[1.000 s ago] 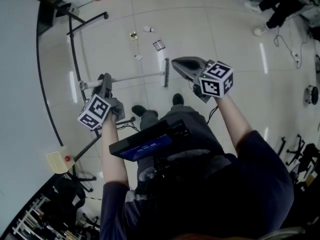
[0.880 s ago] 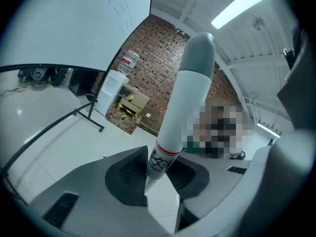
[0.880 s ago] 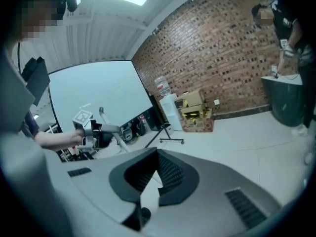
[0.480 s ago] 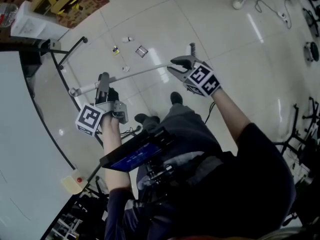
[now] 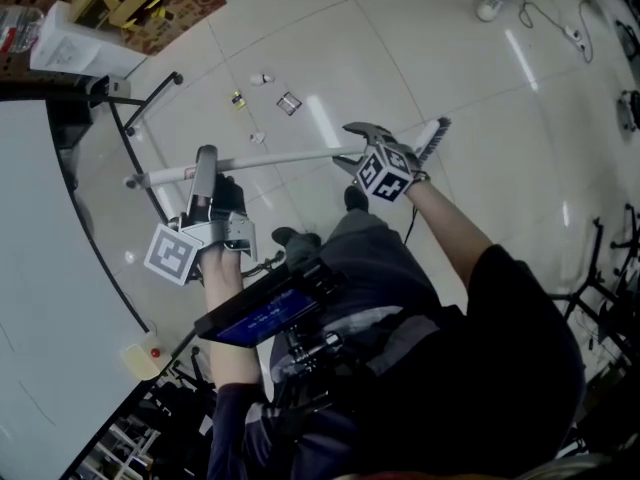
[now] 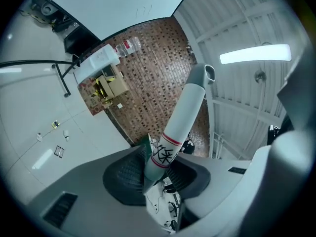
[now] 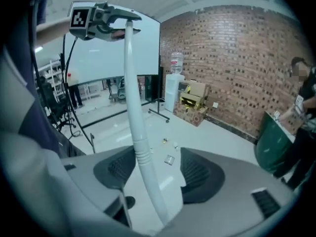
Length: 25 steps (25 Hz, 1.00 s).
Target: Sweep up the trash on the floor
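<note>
The only writing I can pick out is on the broom's pale handle (image 6: 168,147): a black Chinese character printed between two thin red rings, too distorted for me to read with any confidence, sitting right where the left gripper (image 5: 207,168) has its jaws clamped on the handle. Each gripper carries one cube (image 5: 170,253) faced with black-and-white square markers, so two cubes in all. There is one broom, and four small bits of trash (image 5: 289,103) lie loosely clustered on the glossy white floor (image 5: 400,58), well apart from the broom and out in front of the person. The broom is held up off the floor, its long axis running roughly level across the person's front: the dark broom head (image 5: 434,138) points out to the person's right and the open, hollow end of the handle sticks out past the left gripper. The right gripper (image 5: 352,148) is further along towards the head; its jaws have just been opening and now stand wide apart, with the handle passing loosely between them, nearer one pad than the other
</note>
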Each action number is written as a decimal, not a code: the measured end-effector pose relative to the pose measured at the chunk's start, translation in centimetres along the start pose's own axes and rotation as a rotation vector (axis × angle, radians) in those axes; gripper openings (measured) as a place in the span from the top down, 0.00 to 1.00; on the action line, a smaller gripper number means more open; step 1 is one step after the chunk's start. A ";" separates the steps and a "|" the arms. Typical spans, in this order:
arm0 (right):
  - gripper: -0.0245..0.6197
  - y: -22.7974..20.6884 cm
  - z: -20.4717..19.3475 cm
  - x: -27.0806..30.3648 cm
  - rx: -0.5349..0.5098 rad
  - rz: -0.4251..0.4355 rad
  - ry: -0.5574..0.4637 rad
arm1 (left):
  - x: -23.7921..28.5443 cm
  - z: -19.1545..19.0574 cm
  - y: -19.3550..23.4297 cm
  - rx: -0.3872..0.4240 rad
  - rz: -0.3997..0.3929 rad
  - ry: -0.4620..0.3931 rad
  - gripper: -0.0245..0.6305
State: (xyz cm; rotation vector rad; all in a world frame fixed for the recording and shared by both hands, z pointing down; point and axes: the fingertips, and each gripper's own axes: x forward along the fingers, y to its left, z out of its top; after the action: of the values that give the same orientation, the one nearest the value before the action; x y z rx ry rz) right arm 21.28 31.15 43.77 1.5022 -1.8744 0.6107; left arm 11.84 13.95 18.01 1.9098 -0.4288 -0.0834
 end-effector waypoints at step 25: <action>0.81 5.4 11.6 0.3 -0.169 0.471 0.062 | 2.1 6.5 -5.7 0.398 -0.593 0.123 0.40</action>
State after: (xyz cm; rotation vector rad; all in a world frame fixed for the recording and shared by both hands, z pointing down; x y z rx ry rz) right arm 13.66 24.04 36.38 0.9259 -2.1847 0.6780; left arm 13.52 9.22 10.64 2.3675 0.2354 -0.2846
